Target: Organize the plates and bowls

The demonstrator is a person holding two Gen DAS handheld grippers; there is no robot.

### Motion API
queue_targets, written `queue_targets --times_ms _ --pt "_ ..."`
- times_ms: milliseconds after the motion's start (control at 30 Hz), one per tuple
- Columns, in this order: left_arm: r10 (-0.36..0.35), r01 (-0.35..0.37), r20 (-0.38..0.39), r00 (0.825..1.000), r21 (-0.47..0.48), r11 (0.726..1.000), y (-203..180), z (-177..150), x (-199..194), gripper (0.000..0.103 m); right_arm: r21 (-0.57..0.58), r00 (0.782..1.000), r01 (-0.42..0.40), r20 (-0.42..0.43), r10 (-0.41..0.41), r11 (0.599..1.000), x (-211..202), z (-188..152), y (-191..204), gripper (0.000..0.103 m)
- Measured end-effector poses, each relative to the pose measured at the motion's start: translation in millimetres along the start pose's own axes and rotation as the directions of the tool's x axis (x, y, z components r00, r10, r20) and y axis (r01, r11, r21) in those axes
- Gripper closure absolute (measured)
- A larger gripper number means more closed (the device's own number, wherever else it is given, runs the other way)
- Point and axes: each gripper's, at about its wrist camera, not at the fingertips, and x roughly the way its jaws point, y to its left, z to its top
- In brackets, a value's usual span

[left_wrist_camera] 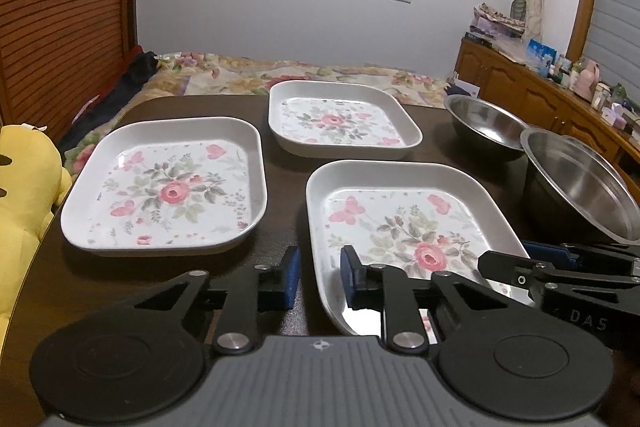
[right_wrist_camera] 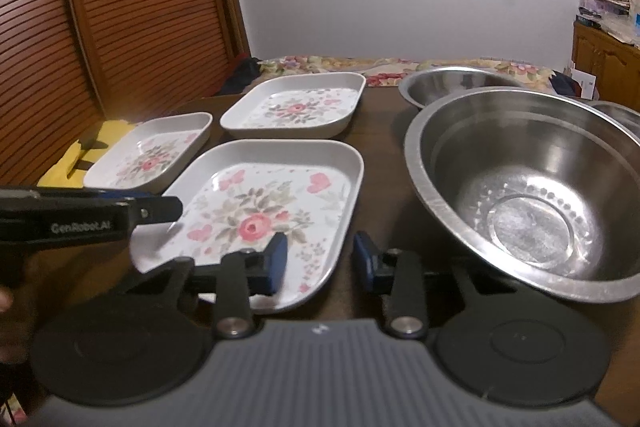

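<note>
I had both grippers at the near plate (left_wrist_camera: 404,223), the one with the rose print that lay closest to me on the dark table (left_wrist_camera: 280,147). The left gripper (left_wrist_camera: 320,275) straddled the plate's left rim, one blue pad outside the wall and the other inside over the printed floor. The right gripper (right_wrist_camera: 320,263) straddled the right rim in the same way. Both pairs of jaws stood partly closed, but I could still see a gap between the pads and the rim on each side, so I judged that neither gripper was clamped yet.

The other two plates were apart from this one: the left plate (left_wrist_camera: 164,187) beside it and the far plate (left_wrist_camera: 340,119) behind it. The big steel bowl (right_wrist_camera: 528,199) stood just to the right, very near to my right gripper, and the far bowl (left_wrist_camera: 484,127) behind it.

To do this step well, I thought I should close both sides together and evenly, so that the plate would not slide or tilt. The rim is thin and smooth, so the pads should sit deep on the wall before any lift. I also had to keep the right gripper away from the big bowl.
</note>
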Motion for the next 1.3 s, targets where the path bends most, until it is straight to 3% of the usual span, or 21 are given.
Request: queue_targets --times_ms 267,400,533,933,1300 --pt "-0.014 0.014 0.001 1.0 -0.005 1.0 1 -2 2 0.092 0.005 1.0 -0.001 0.004 0.001 1.0 2 2 0 0.075" --pt "-0.019 0.019 0.004 1.0 -0.017 1.0 5 -4 -4 0.092 -0.008 1.0 -0.004 0.005 0.004 1.0 1 1 1 0.075" --pt "-0.014 0.015 0.023 1.0 -0.03 0.999 6 -8 -18 0.092 -0.001 1.0 -0.016 0.004 0.016 1.0 -3 -1 -1 0.081" --pt "-0.019 0.021 0.074 0.997 -0.021 1.0 5 -21 -68 0.092 0.014 0.995 -0.092 0.036 0.091 0.996 -31 -6 6 0.083" --pt "-0.008 0.008 0.062 0.998 -0.005 1.0 2 -50 -93 0.092 -0.031 0.989 -0.146 0.03 0.147 0.989 -61 -26 13 0.083"
